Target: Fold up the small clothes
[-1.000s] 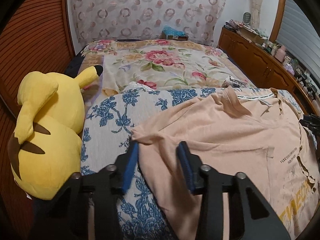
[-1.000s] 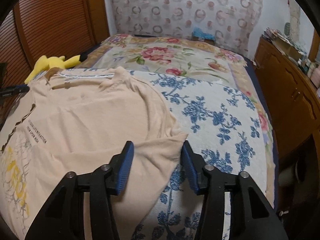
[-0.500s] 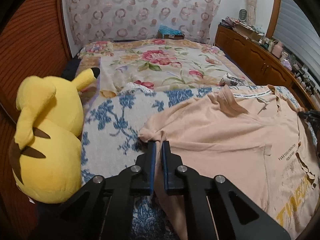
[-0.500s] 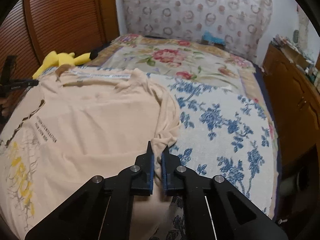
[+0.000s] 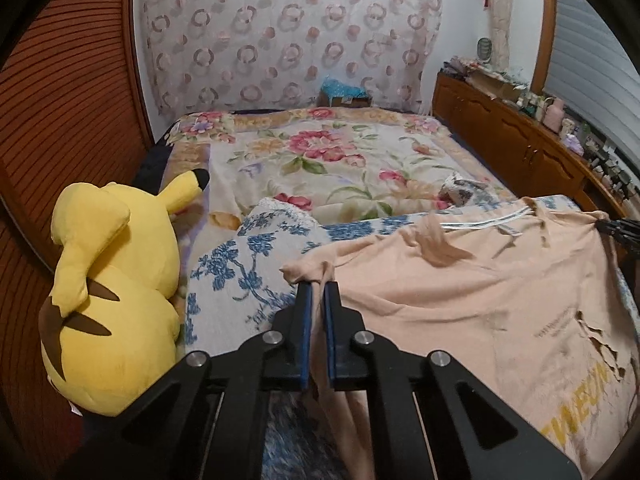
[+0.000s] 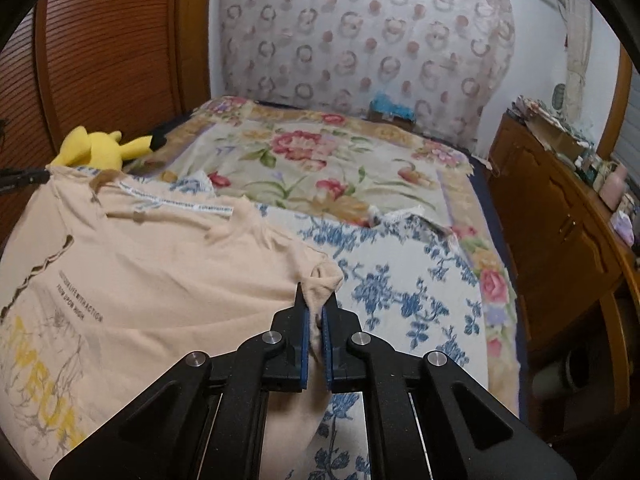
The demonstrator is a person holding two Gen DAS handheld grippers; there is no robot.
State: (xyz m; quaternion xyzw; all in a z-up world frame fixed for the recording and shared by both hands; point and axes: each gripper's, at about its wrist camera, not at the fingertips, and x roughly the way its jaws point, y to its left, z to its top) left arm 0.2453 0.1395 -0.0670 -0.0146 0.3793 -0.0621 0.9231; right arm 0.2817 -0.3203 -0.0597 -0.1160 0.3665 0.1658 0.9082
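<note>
A peach T-shirt [image 5: 460, 300] with yellow print lies spread on a blue-flowered cloth [image 5: 240, 276] on the bed. My left gripper [image 5: 318, 292] is shut on the shirt's left sleeve end, which bunches out past the blue pads. In the right wrist view the same T-shirt [image 6: 140, 272] spreads to the left, and my right gripper [image 6: 316, 304] is shut on its right sleeve end. Both sleeve ends are raised a little off the cloth. The other gripper's black tip shows at each view's edge.
A yellow plush toy [image 5: 108, 280] sits at the bed's left edge by the wooden slatted wall. A floral blanket [image 5: 320, 160] covers the far bed. A wooden cabinet [image 6: 560, 232] with clutter on top runs along the right side. A small crumpled cloth [image 5: 460, 190] lies beyond the shirt.
Both grippers went from open around the sleeve ends to shut on them, then rose, lifting the sleeve ends off the cloth.
</note>
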